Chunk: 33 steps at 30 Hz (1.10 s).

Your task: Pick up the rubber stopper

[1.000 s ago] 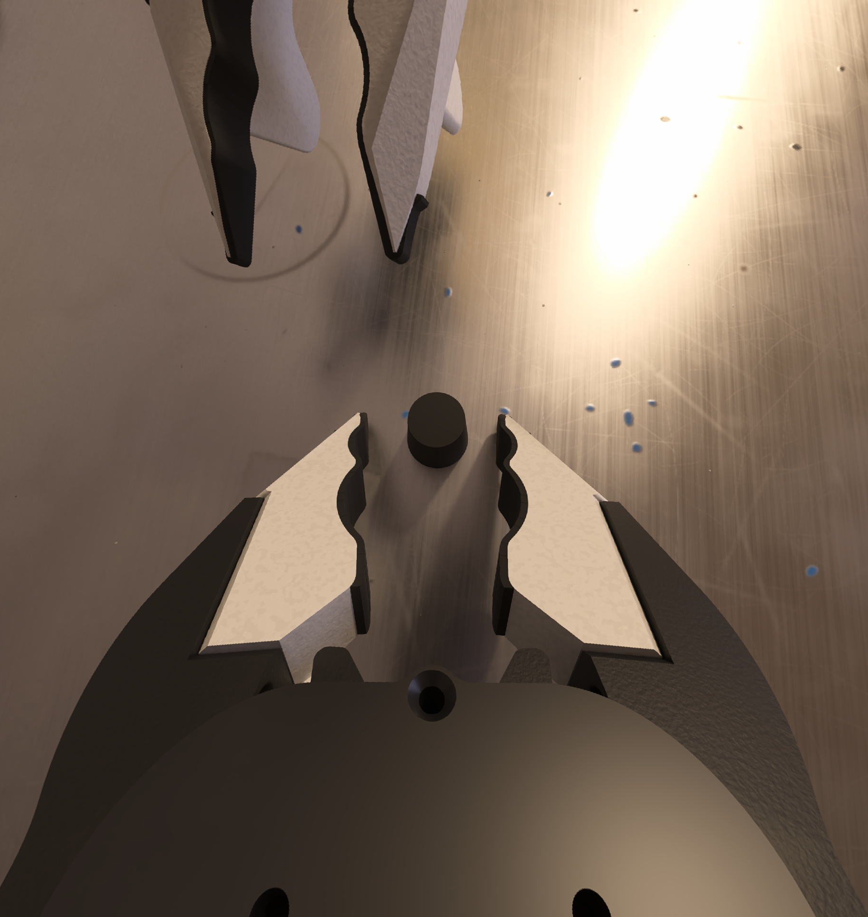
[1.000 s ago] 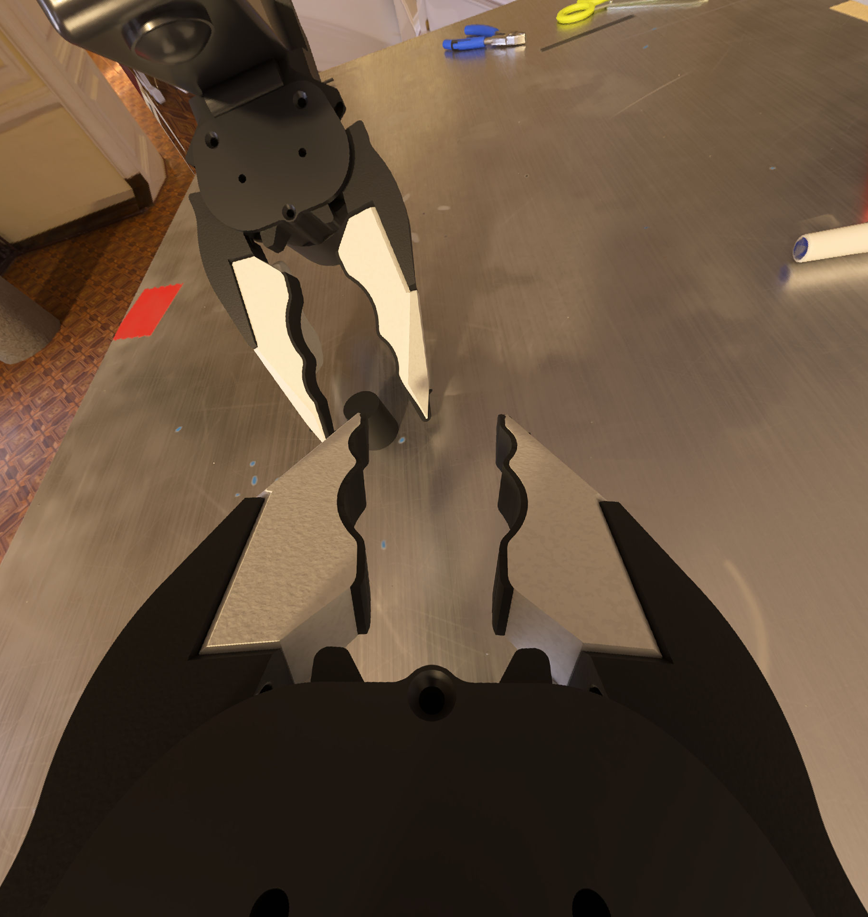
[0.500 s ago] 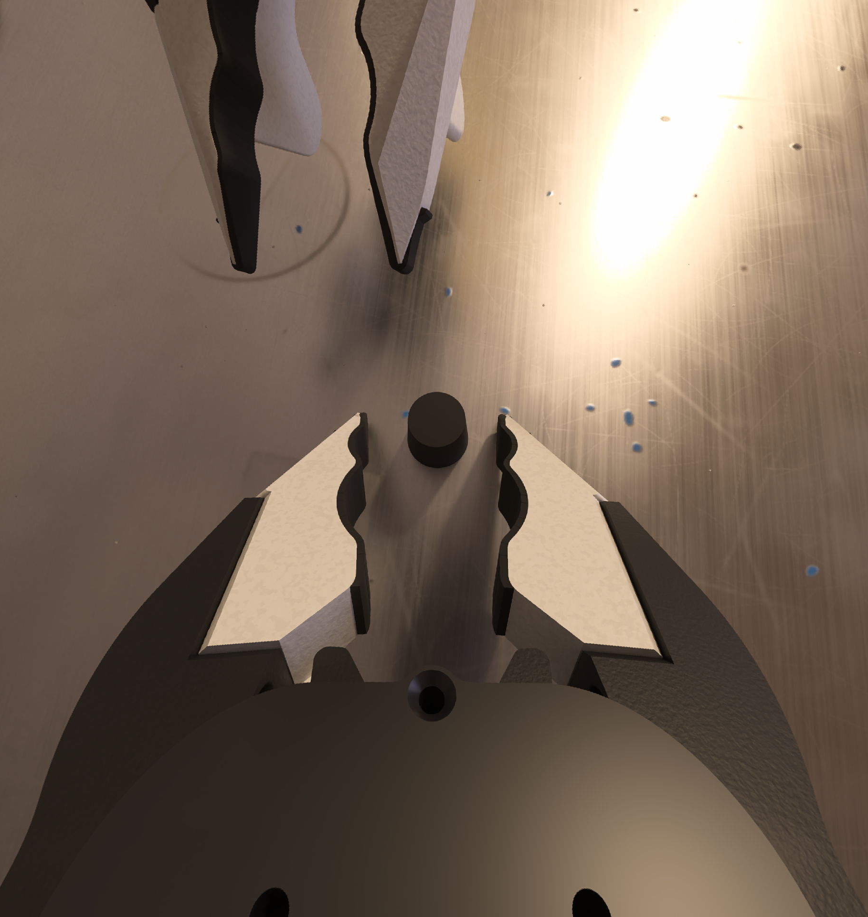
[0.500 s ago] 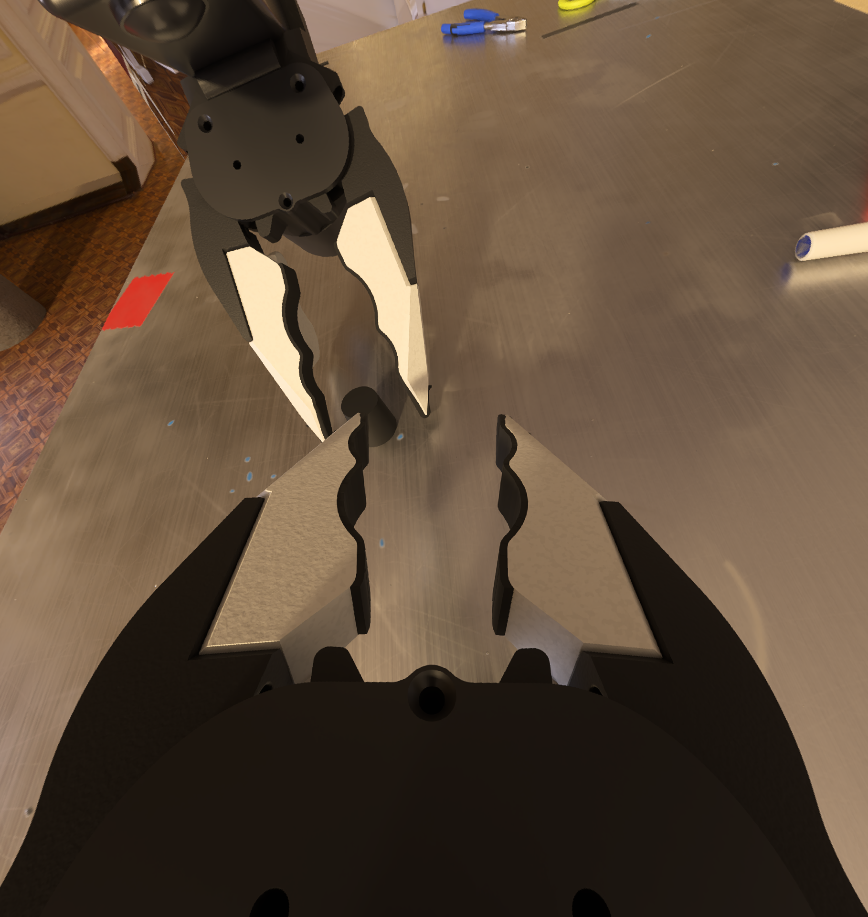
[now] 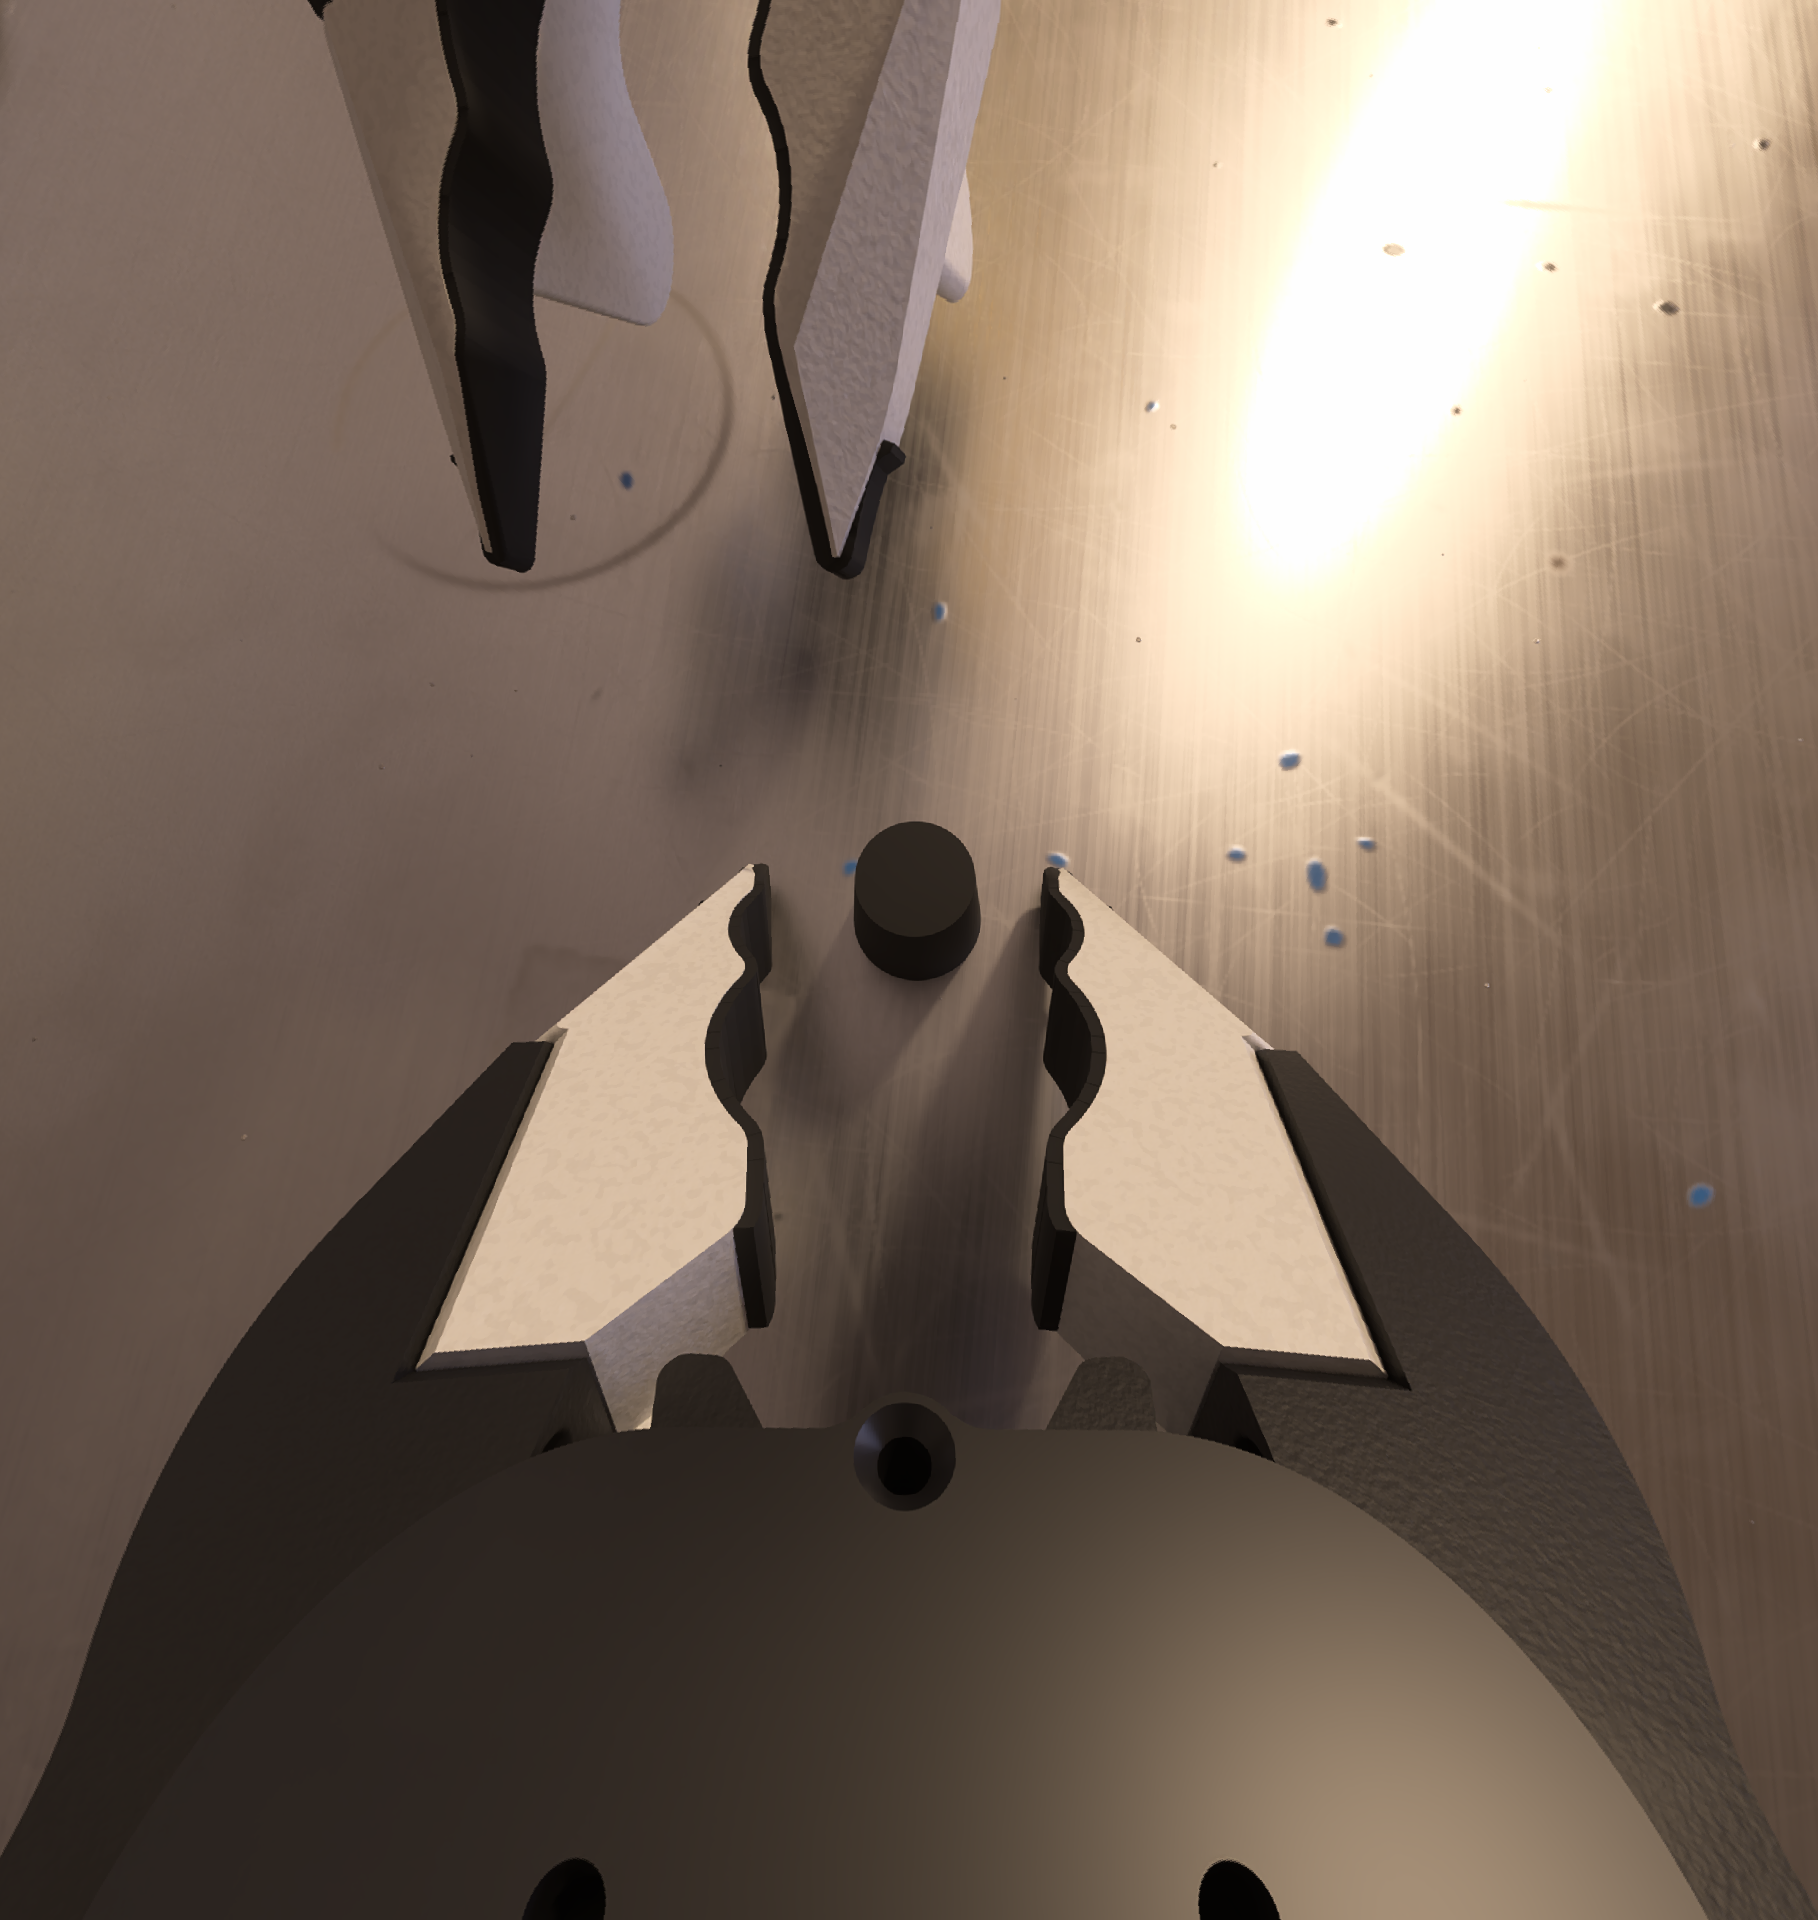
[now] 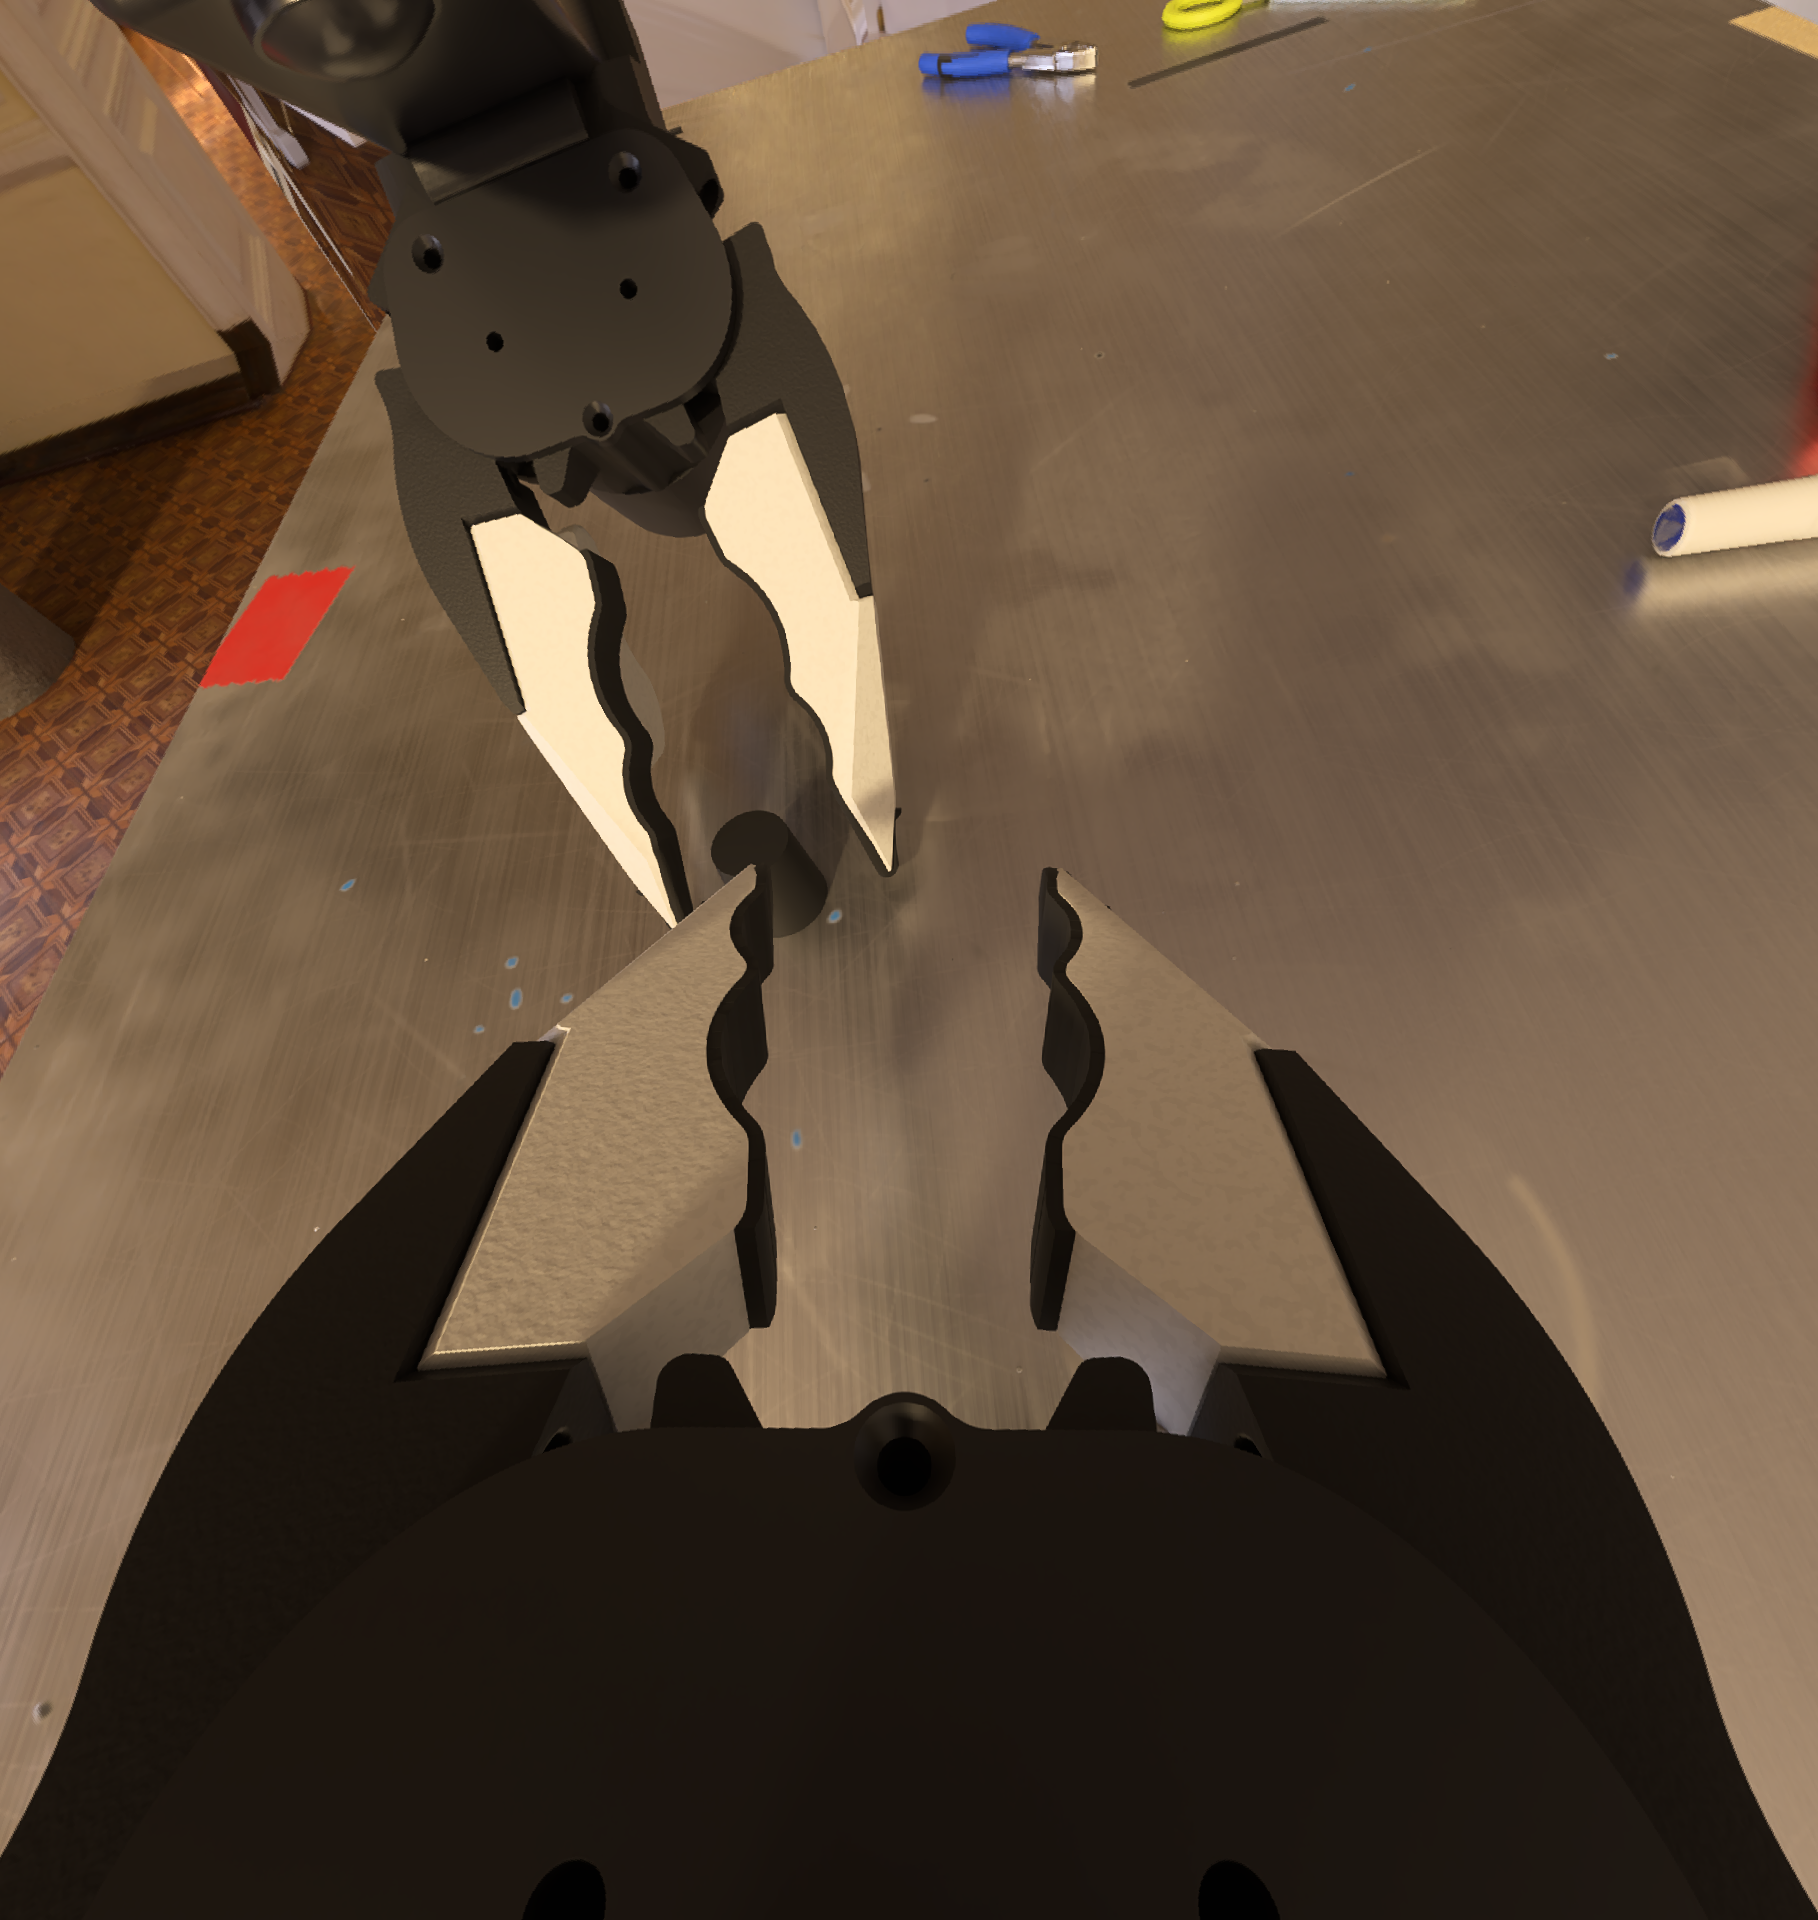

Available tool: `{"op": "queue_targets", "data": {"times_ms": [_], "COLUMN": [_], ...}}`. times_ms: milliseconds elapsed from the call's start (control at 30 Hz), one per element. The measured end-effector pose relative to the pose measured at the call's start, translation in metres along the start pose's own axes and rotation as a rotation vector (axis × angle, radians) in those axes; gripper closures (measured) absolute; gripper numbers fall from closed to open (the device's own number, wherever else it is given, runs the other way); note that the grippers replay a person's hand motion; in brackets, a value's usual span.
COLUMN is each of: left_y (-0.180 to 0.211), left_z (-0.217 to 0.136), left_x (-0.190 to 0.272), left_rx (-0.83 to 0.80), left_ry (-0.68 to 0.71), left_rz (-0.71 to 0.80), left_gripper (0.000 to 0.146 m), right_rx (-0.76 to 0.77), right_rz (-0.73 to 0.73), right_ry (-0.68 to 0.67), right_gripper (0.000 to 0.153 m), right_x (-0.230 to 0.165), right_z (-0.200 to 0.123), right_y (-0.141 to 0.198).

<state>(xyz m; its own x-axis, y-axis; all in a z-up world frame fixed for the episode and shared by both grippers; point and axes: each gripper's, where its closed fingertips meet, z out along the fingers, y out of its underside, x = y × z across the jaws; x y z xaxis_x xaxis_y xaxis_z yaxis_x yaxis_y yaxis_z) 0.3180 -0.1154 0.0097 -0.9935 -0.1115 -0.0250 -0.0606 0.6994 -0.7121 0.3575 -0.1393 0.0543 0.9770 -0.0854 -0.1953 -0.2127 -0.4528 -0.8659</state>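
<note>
Two tools, stopper still free

Left tool wide, unmoved, straddling the rubber stopper on the counter near its left edge. Right tool wide, edging closer. Closing comes next.

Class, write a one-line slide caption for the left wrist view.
Open left gripper straddles the upright dark rubber stopper on the scratched metal table, not yet gripping.

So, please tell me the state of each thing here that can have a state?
Left hand-held gripper: open, fingertips either side of the stopper, not gripping.
Right hand-held gripper: open, holds nothing.
Stopper: upright on the table, not lifted.
Marker: lying flat.
Pliers: lying flat.
</note>
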Motion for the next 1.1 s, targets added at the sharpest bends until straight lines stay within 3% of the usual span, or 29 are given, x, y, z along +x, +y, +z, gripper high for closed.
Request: {"op": "queue_targets", "data": {"times_ms": [467, 567, 833, 1100], "left_y": [0.000, 0.000, 0.000, -0.009], "left_z": [-0.001, -0.003, -0.004, -0.011], "left_x": [0.001, 0.001, -0.005, -0.013], "left_rx": [0.003, 0.015, 0.025, 0.104], "left_ry": [-0.002, -0.016, -0.049, -0.123], "left_rz": [0.020, 0.071, 0.094, 0.150], "left_gripper": [0.096, 0.122, 0.122, 0.122], "right_rx": [0.058, 0.080, -0.118, -0.164], "right_rz": [-0.009, 0.004, -0.059, -0.077], "right_ry": [-0.037, -0.061, -0.123, -0.106], "right_gripper": [0.102, 0.102, 0.106, 0.104], "right_x": [-0.004, -0.004, -0.015, -0.016], "right_z": [-0.007, -0.013, -0.007, -0.003], "right_y": [-0.007, -0.008, 0.022, 0.029]}}
